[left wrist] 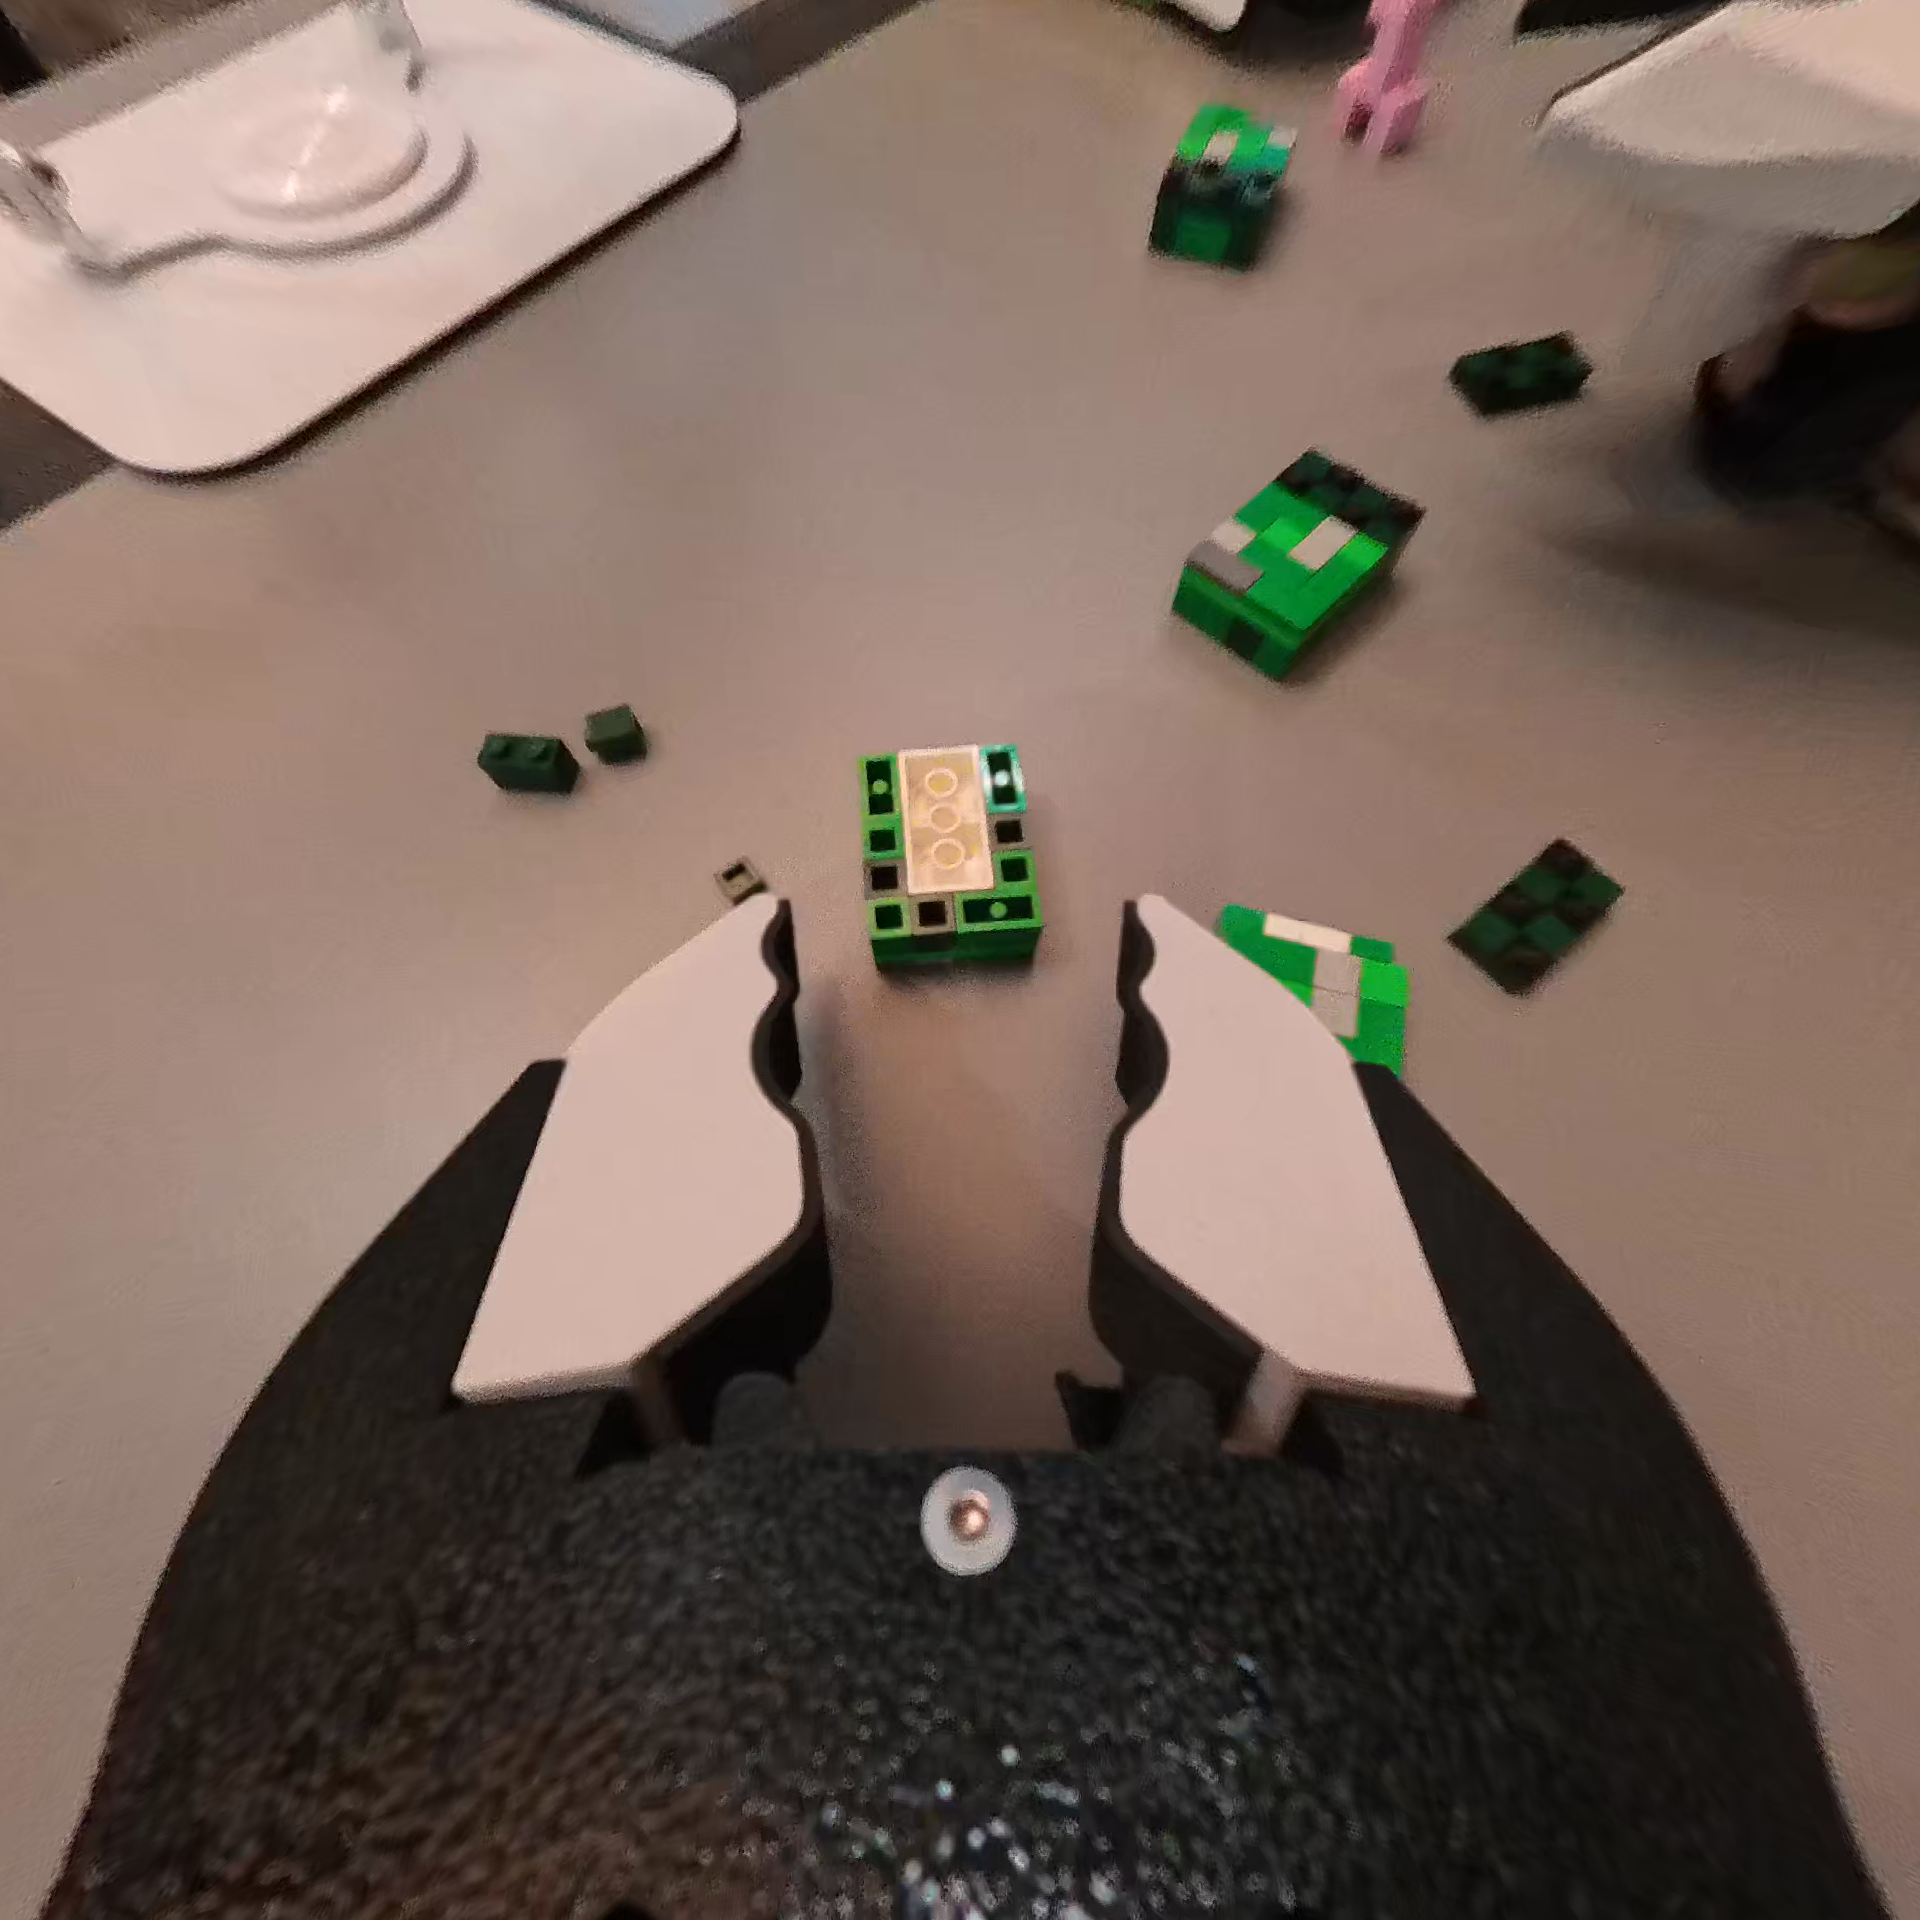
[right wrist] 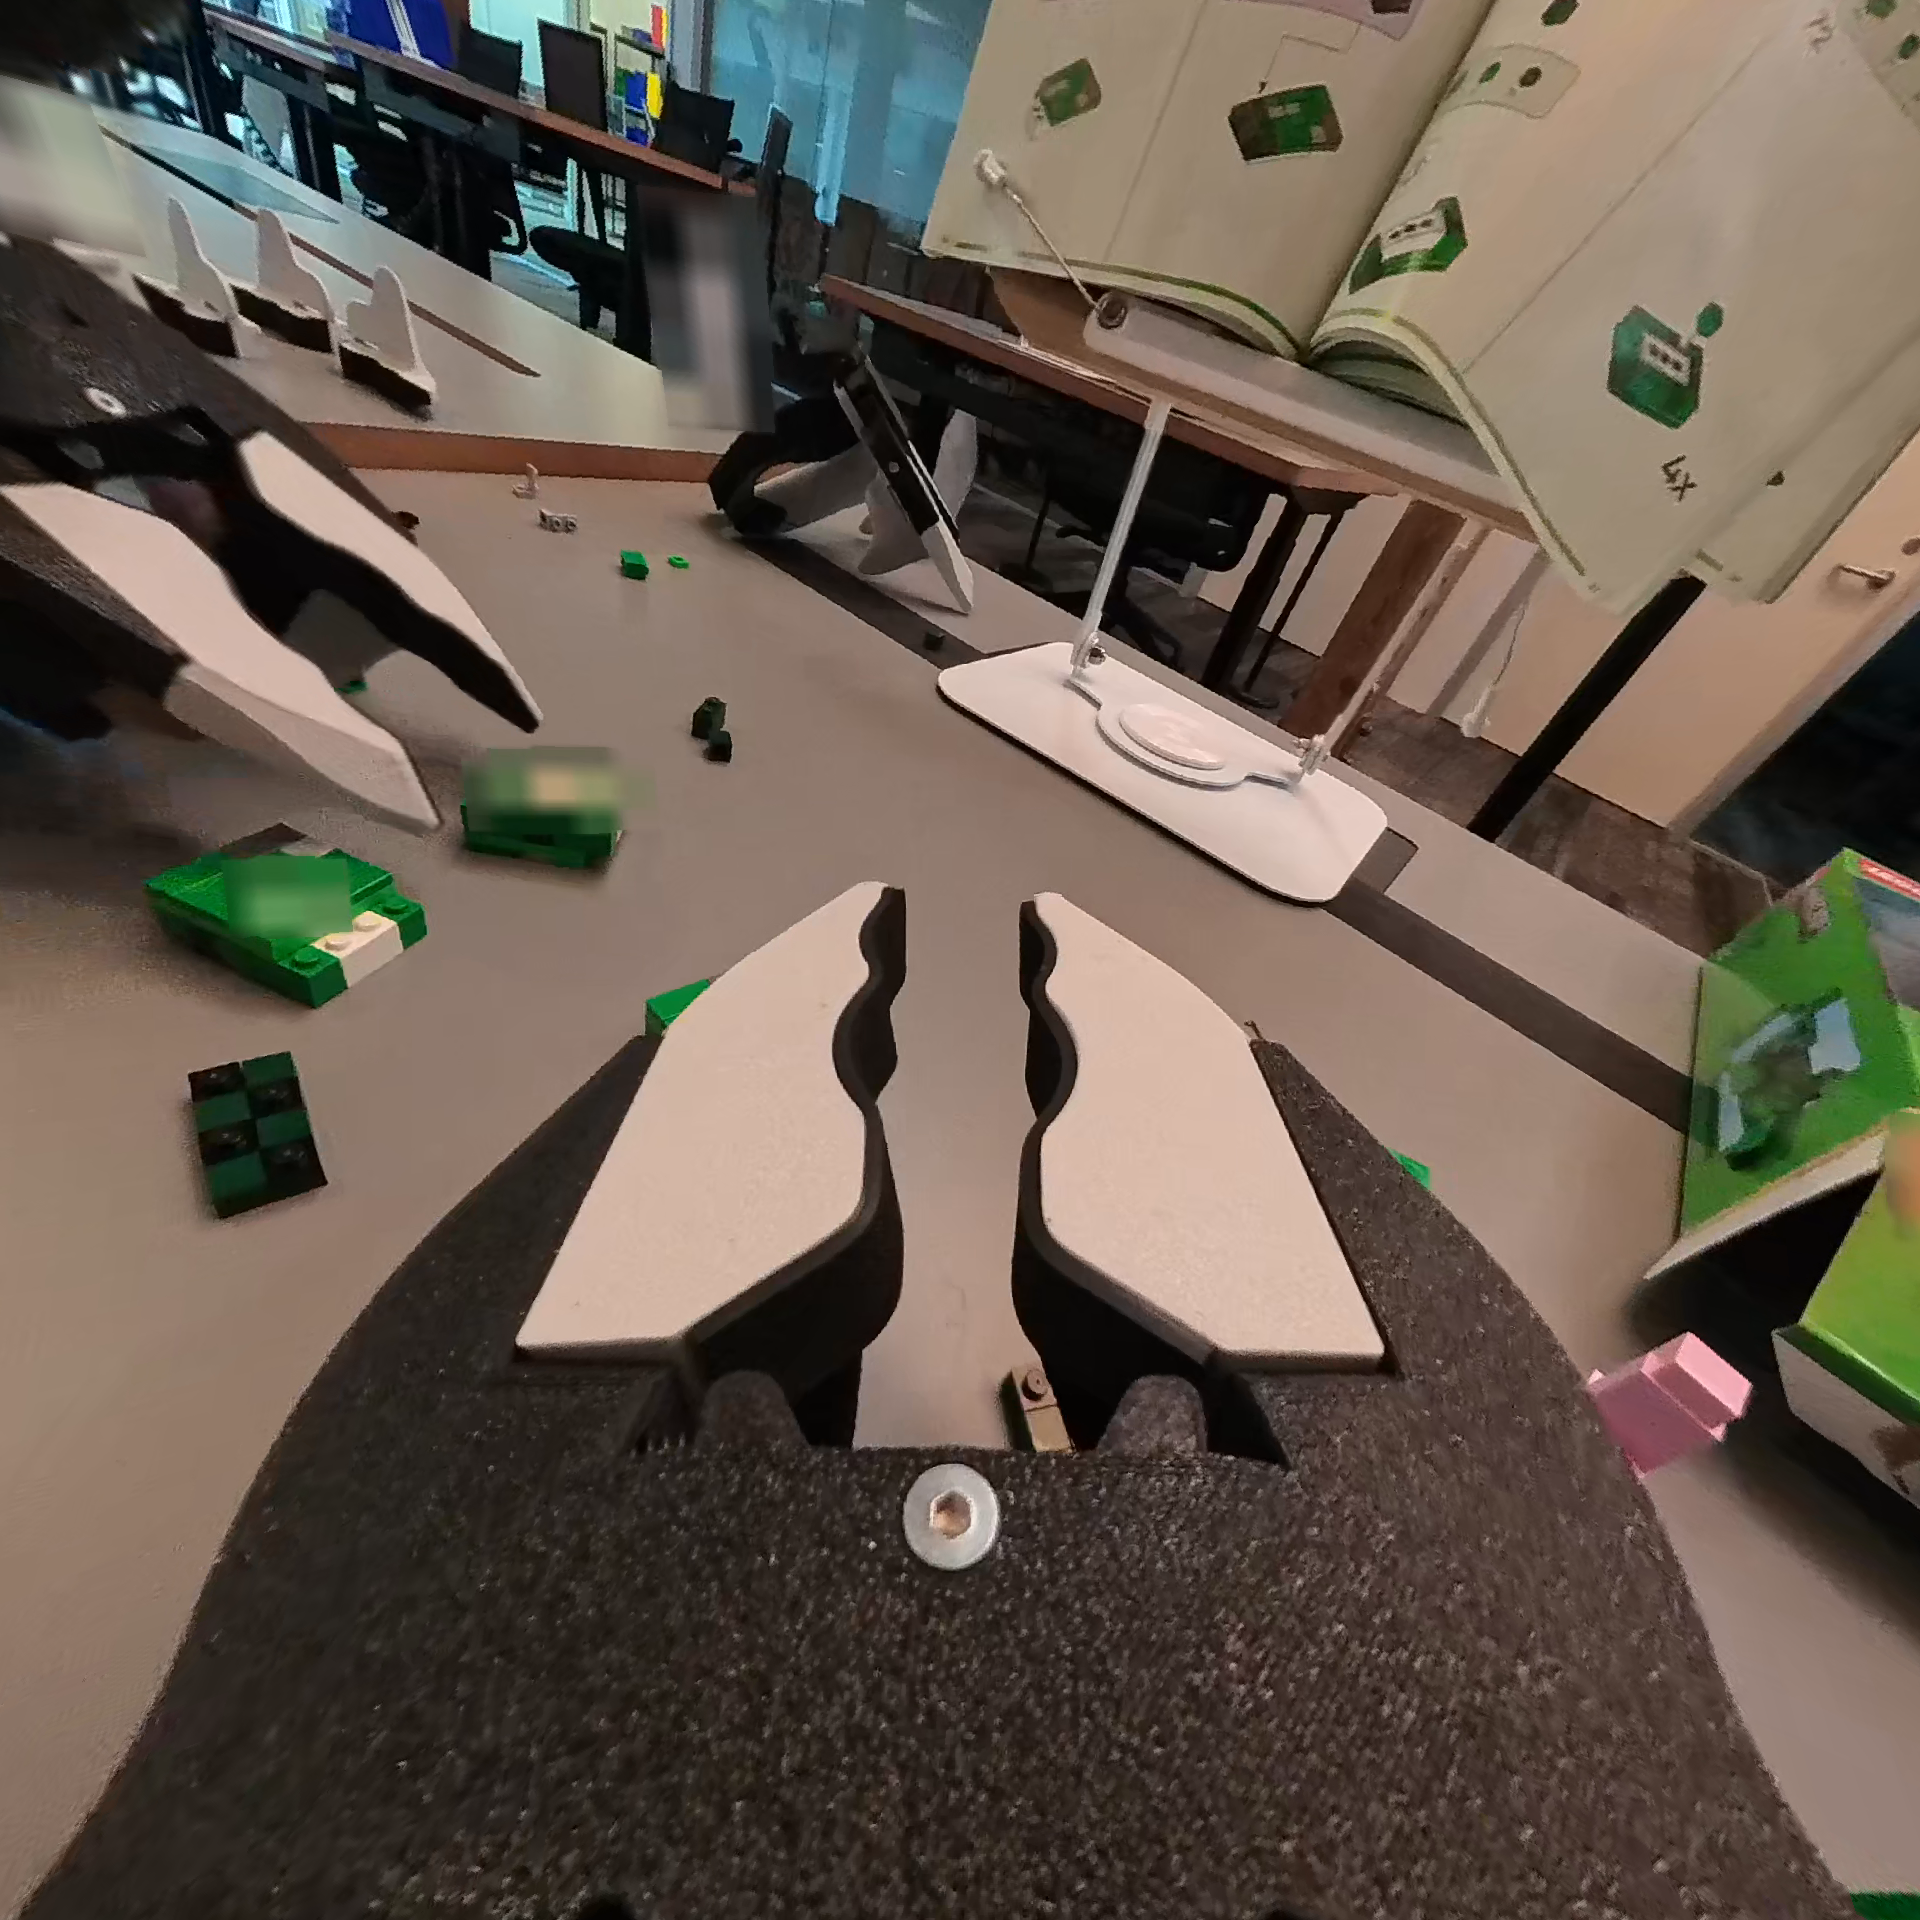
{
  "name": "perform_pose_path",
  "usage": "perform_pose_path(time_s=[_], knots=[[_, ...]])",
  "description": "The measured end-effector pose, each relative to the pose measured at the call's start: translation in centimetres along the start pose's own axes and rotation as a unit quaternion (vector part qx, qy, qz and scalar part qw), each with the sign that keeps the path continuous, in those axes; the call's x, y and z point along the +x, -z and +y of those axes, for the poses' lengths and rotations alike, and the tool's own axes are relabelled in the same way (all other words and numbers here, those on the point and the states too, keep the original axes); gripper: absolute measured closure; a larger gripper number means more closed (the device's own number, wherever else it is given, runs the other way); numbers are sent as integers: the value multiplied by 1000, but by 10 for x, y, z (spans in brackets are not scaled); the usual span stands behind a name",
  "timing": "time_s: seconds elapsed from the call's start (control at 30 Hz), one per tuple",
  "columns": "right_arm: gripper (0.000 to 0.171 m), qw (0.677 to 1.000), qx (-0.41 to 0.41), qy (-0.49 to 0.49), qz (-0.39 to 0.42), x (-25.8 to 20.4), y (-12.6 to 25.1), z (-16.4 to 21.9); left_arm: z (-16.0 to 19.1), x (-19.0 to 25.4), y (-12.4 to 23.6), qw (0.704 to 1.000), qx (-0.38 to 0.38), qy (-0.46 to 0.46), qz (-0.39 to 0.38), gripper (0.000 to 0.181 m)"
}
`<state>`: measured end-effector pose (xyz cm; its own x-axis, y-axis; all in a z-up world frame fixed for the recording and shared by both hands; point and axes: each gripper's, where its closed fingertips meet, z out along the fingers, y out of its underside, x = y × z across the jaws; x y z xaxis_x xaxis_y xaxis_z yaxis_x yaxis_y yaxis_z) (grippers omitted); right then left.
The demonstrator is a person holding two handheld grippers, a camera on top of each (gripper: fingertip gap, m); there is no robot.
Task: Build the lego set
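A small green lego block (left wrist: 951,857) with a clear studded plate on top stands on the grey table (left wrist: 727,540), just ahead of my left gripper (left wrist: 956,916). That gripper is open and empty, its jaws wider than the block. In the right wrist view the left gripper (right wrist: 478,769) hovers beside that block (right wrist: 540,821). My right gripper (right wrist: 961,906) is open with a narrow gap and holds nothing, above bare table (right wrist: 935,790). It shows as a white shape (left wrist: 1745,156) at the top right of the left wrist view.
Green assemblies (left wrist: 1294,561) (left wrist: 1221,187) (left wrist: 1340,977), a dark green plate (left wrist: 1536,914) and small dark bricks (left wrist: 530,764) (left wrist: 1519,372) lie scattered. An open instruction book (right wrist: 1455,208) sits on a white stand (right wrist: 1174,748). A lego box (right wrist: 1808,1039) and pink piece (right wrist: 1668,1397) lie at the right.
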<state>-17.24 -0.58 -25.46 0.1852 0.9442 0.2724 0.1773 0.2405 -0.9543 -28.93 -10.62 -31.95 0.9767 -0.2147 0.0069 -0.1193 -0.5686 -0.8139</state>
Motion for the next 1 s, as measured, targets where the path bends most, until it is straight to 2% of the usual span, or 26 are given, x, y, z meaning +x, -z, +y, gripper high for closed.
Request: perform_pose_path(time_s=[0.23, 0.33, 0.4, 0.47, 0.53, 0.63, 0.8, 0.87, 0.93, 1.0], knots=[[152, 1000, -2, 7, -5, -2, -1, 0, 8, -5, -16, 998, -48, 16, -35, 127], [150, 999, 10, 18, -26, -9, -1, -3, 6, -4, -14, 998, -45, 13, -35, 146], [140, 996, 41, 45, -65, -25, 1, -12, -6, 2, -8, 1000, -16, 9, -20, 147], [127, 987, 73, 106, -93, -42, 6, -21, -27, 21, 1, 998, 40, 37, 44, 147], [120, 968, 92, 207, -109, -63, 10, -25, -41, 45, 11, 984, 75, 79, 138, 147], [120, 929, 100, 335, -121, -91, 12, -20, -41, 78, 22, 954, 69, 109, 270, 147], [133, 907, 114, 385, -130, -113, 13, -22, -35, 114, 23, 929, 33, 90, 357, 147], [151, 899, 106, 393, -164, -121, 16, -15, -37, 119, 22, 927, 40, 83, 365, 147], [153, 907, 101, 370, -174, -120, 18, -16, -44, 118, 22, 929, 69, 67, 358, 146], [153, 933, 77, 282, -211, -117, 19, -20, -47, 110, 17, 948, 97, 13, 303, 123]])
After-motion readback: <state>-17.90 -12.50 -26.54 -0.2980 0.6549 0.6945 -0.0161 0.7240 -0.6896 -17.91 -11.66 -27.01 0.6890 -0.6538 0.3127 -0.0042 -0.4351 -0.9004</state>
